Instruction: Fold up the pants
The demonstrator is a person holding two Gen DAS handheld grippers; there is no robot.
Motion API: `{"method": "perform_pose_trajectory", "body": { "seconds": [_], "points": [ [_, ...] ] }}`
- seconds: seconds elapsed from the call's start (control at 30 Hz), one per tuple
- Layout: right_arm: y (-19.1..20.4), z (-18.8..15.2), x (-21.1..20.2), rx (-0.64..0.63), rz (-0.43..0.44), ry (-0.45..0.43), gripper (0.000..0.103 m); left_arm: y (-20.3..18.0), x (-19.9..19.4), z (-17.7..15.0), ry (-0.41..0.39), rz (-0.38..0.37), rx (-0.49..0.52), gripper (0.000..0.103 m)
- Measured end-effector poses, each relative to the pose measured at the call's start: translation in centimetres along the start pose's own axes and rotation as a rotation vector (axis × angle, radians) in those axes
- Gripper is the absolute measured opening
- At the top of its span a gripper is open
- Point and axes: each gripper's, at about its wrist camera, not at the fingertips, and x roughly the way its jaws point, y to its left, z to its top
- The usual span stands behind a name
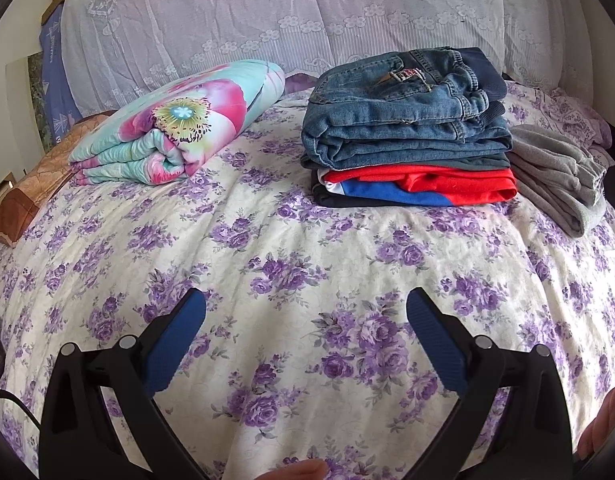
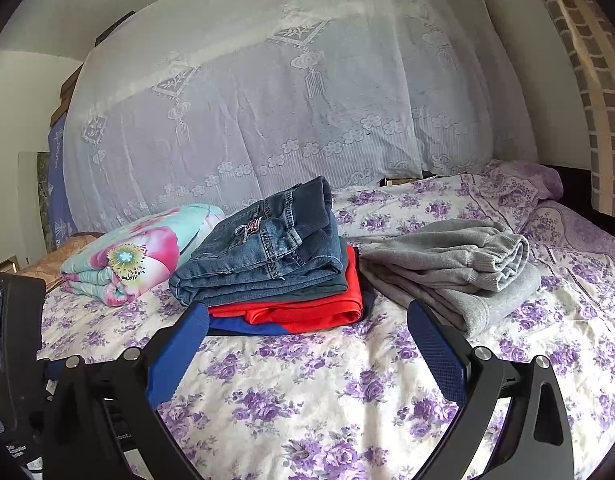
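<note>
Folded blue jeans (image 1: 403, 120) top a stack with a red garment (image 1: 423, 184) and a blue one beneath, at the far middle of the bed. The stack also shows in the right wrist view (image 2: 267, 256). Crumpled grey sweatpants (image 1: 555, 176) lie just right of the stack, seen closer in the right wrist view (image 2: 455, 264). My left gripper (image 1: 306, 300) is open and empty above bare sheet, well short of the stack. My right gripper (image 2: 307, 312) is open and empty, its fingertips just in front of the stack and the sweatpants.
The bed has a purple floral sheet (image 1: 291, 264). A folded floral quilt (image 1: 179, 128) lies at the far left beside a brown pillow (image 1: 31, 188). A white lace cover (image 2: 267, 100) drapes the headboard behind. A brick-patterned wall (image 2: 599, 92) stands at right.
</note>
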Motion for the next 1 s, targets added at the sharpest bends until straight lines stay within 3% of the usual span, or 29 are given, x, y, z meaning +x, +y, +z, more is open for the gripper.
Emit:
{"method": "perform_pose_trajectory", "body": {
  "seconds": [1.0],
  "points": [
    [1.1,-0.2,-0.6,-0.038,0.016,-0.038,0.1,0.1,-0.1,0.2,-0.014,0.008,0.007,0.098]
  ]
}}
